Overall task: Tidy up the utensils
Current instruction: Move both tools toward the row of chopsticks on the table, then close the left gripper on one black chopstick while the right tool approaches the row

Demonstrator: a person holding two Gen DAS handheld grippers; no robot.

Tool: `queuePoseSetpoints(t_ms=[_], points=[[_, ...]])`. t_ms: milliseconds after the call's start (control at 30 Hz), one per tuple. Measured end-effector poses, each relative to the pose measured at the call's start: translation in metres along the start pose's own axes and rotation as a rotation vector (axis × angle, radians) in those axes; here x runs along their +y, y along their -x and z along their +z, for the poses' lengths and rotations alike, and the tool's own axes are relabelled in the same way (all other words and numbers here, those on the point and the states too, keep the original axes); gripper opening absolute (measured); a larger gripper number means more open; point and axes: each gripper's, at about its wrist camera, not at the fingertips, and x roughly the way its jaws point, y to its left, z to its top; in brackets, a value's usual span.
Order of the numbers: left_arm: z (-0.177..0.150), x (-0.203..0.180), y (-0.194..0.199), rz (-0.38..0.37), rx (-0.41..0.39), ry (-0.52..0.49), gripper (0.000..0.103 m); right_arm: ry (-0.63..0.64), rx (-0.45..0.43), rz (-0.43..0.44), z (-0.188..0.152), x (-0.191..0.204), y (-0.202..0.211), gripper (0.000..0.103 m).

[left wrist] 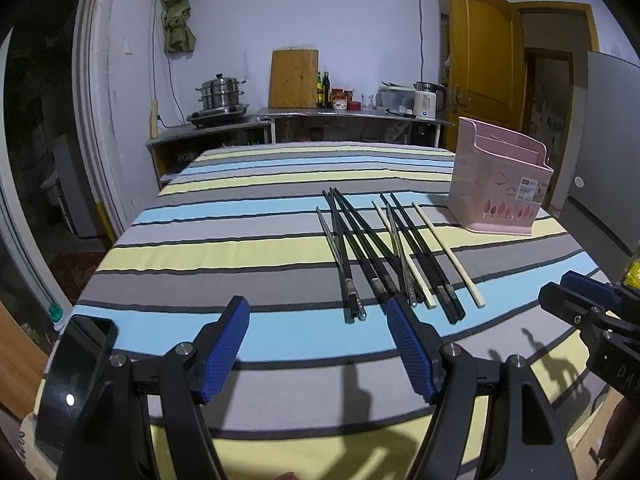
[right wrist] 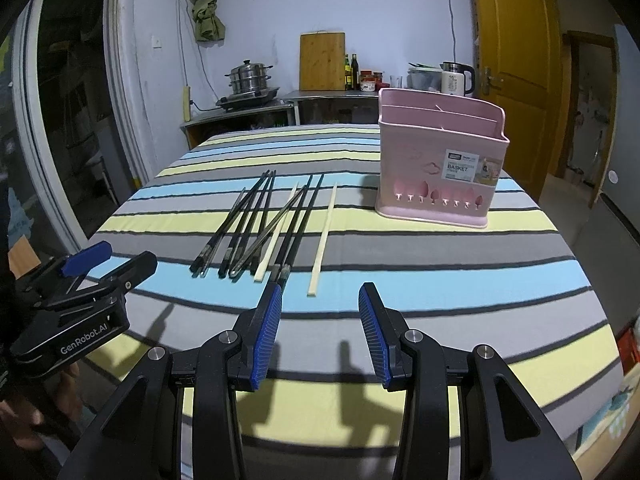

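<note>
Near table edge cut off below both wrist views, hidden under black gripper frames. Left gripper (left wrist: 318,322) released, blue pads spread wide, nothing between them, hovering over the near edge of the striped tablecloth (left wrist: 248,216). Right gripper (right wrist: 320,304) likewise released and empty, jaws apart just short of the nearest chopstick ends. Only part of a hand (right wrist: 60,396) seen under the left gripper in the right wrist view, blurred and dim. Dark phone-like slab (left wrist: 72,376) at the near left corner, its lower part cut off, too dark to make out. Beyond the pads, chopsticks (left wrist: 384,252) lay loose near the middle of the table, toward its right side: black ones, metal ones and pale ones, some crossed over each other, exact count hard to tell where overlapped. One pale chopstick (right wrist: 323,236) lay apart at the right of the group. Farther back, toward the far right corner, stood the pink utensil basket (right wrist: 436,160), upright, dividers inside, label on its front, inside bottom hidden by its wall. Behind the table, a metal counter (left wrist: 340,114) against a pale wall, with a stacked steamer pot (left wrist: 220,94), a wooden cutting board (left wrist: 294,78) leaning upright, bottles and jars too small to read, and a kettle (right wrist: 456,78). Yellow door (right wrist: 516,56) at right, partly open.
</note>
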Motion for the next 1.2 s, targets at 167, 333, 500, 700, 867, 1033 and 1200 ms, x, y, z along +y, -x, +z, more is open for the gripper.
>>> queuePoseSetpoints(t_ms=[167, 333, 500, 700, 867, 1033, 1200], points=[[0.016, 0.005, -0.026, -0.050, 0.067, 0.043, 0.072, -0.001, 0.007, 0.008, 0.018, -0.008, -0.017, 0.042], [0.035, 0.012, -0.056, -0.102, 0.141, 0.088, 0.069, -0.017, 0.033, 0.025, 0.037, -0.016, -0.040, 0.042], [0.055, 0.016, -0.088, -0.119, 0.205, 0.086, 0.061, -0.013, 0.075, 0.037, 0.052, -0.018, -0.071, 0.042], [0.081, 0.017, -0.124, -0.196, 0.260, 0.067, 0.039, -0.053, 0.133, 0.075, 0.070, -0.015, -0.104, 0.037], [0.091, 0.010, -0.143, -0.261, 0.292, 0.028, 0.024, -0.059, 0.140, 0.099, 0.082, -0.003, -0.118, 0.028], [0.095, 0.006, -0.162, -0.278, 0.337, -0.004, 0.019, -0.066, 0.161, 0.109, 0.086, 0.006, -0.129, 0.023], [0.096, 0.012, -0.175, -0.269, 0.357, 0.006, 0.017, -0.066, 0.182, 0.115, 0.085, 0.010, -0.138, 0.022]])
